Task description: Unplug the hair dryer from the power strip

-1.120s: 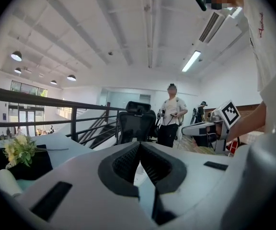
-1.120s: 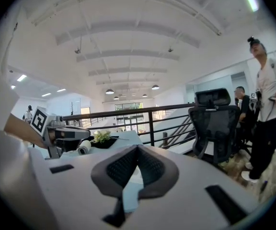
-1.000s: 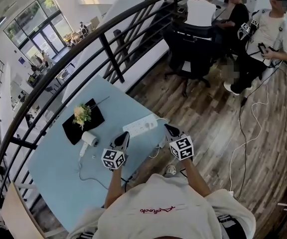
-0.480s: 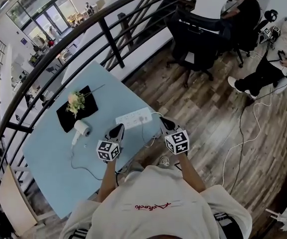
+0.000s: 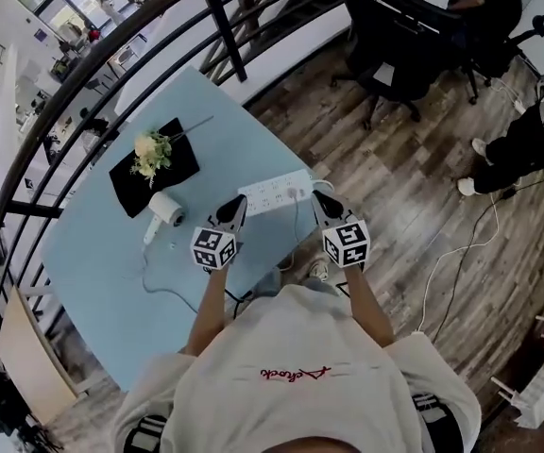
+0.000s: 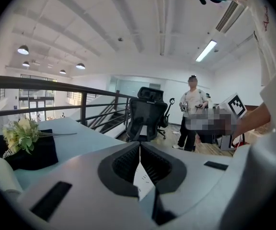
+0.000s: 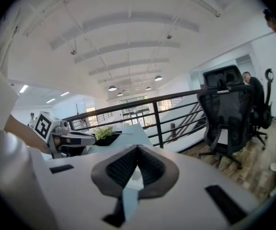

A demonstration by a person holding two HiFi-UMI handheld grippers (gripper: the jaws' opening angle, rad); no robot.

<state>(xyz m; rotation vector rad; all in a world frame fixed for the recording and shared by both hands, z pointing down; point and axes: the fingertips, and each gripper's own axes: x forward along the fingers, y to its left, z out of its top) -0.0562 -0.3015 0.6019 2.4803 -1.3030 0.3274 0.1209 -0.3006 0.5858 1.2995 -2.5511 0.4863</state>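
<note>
Hovering above the pale blue table (image 5: 102, 281), the left gripper (image 5: 237, 206) and right gripper (image 5: 320, 198) point at the white power strip (image 5: 274, 192), both near it. The hair dryer (image 5: 166, 209) lies well to the strip's left, beside a black mat (image 5: 179, 166). Left gripper view: jaws pressed together, nothing between them. Right gripper view: jaws likewise closed and empty.

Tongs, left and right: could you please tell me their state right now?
Left tongs: closed, empty.
Right tongs: closed, empty.
</note>
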